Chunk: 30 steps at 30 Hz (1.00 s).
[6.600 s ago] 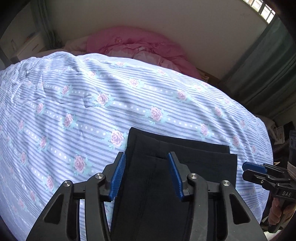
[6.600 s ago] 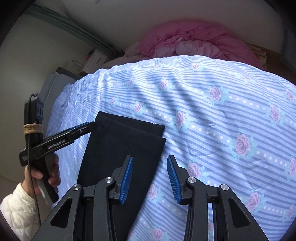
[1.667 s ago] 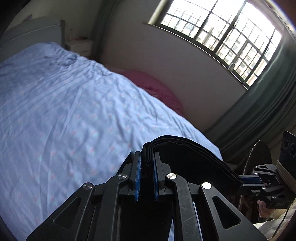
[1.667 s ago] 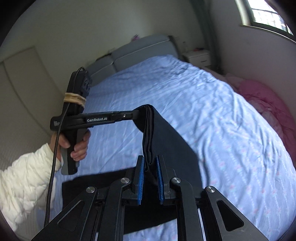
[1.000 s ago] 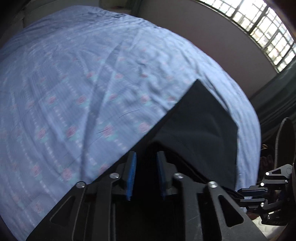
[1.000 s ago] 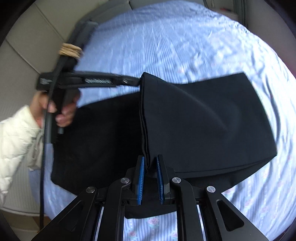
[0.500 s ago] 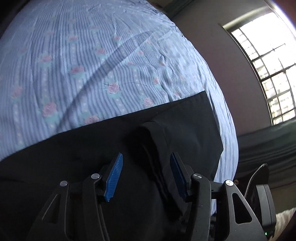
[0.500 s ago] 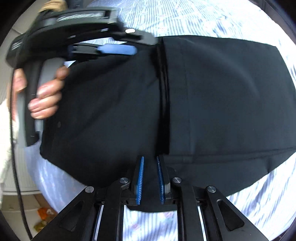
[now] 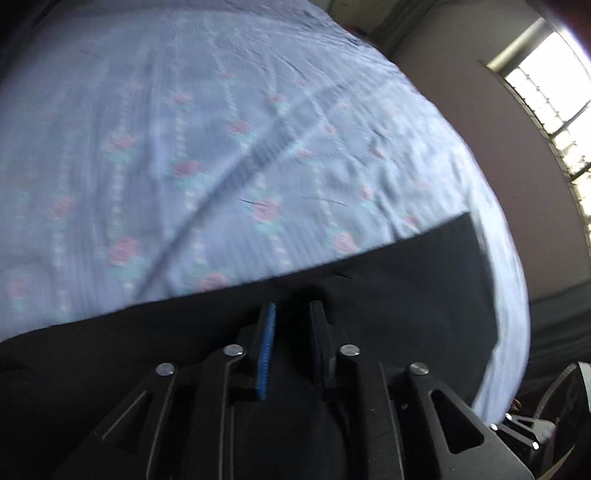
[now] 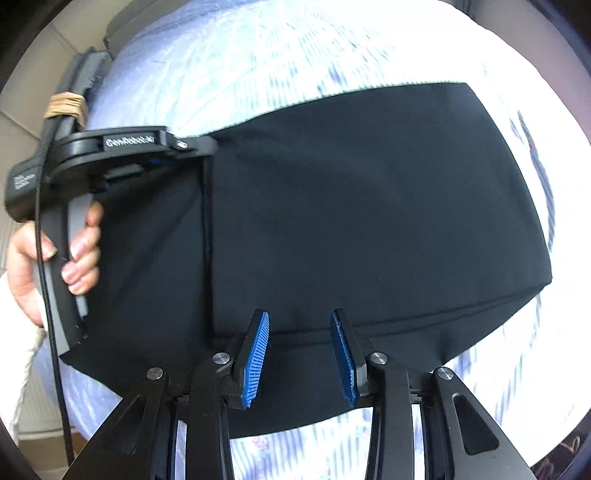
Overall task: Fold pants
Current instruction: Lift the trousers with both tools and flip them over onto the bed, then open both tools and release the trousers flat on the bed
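Observation:
The black pants (image 10: 351, 206) lie folded flat on the bed, with the upper layer's edge running down the left part of the right wrist view. My right gripper (image 10: 300, 325) is open and empty, its blue pads just above the near edge of the pants. My left gripper (image 9: 291, 314) hovers low over the pants (image 9: 406, 295) near their far edge, jaws narrowed to a small gap with nothing seen between them. It also shows in the right wrist view (image 10: 207, 146) at the fold's far corner, held by a hand.
The bed is covered by a blue striped sheet with pink roses (image 9: 221, 147). A wall and a bright window (image 9: 546, 85) stand to the right. A grey headboard (image 10: 122, 29) is at the far left.
My right gripper has opened and let go of the pants. My left gripper's jaws have narrowed from wide open. The folded layer now lies flat on the bed.

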Each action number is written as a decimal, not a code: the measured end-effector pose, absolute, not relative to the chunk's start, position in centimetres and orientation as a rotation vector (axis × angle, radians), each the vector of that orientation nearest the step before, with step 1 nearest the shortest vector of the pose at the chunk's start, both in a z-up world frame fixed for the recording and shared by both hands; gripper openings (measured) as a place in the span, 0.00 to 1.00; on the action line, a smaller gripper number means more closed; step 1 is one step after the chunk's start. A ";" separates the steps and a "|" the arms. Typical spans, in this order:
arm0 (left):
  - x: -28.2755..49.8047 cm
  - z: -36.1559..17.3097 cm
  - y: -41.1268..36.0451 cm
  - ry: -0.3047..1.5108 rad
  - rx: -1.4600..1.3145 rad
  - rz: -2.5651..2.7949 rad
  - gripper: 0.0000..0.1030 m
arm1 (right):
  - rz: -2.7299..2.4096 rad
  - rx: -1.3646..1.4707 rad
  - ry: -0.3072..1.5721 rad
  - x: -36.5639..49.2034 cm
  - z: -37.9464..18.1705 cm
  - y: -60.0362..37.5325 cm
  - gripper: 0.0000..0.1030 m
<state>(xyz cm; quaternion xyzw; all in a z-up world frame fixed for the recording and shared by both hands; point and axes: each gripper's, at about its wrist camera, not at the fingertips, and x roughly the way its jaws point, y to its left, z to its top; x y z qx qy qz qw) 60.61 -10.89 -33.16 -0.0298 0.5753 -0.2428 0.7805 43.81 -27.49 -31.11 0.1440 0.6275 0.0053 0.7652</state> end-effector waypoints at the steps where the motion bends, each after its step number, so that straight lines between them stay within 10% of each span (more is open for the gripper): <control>1: 60.5 -32.3 -10.0 1.236 -0.111 -0.527 0.29 | 0.013 0.324 1.364 43.7 -30.8 -27.6 0.35; 11: 50.7 -22.7 2.6 1.091 -0.067 -0.368 0.76 | 0.096 0.232 1.286 42.8 -23.6 -23.5 0.62; 30: 41.4 -26.2 22.7 1.183 -0.350 -0.244 0.77 | 0.379 0.046 1.309 40.9 -21.7 -1.2 0.70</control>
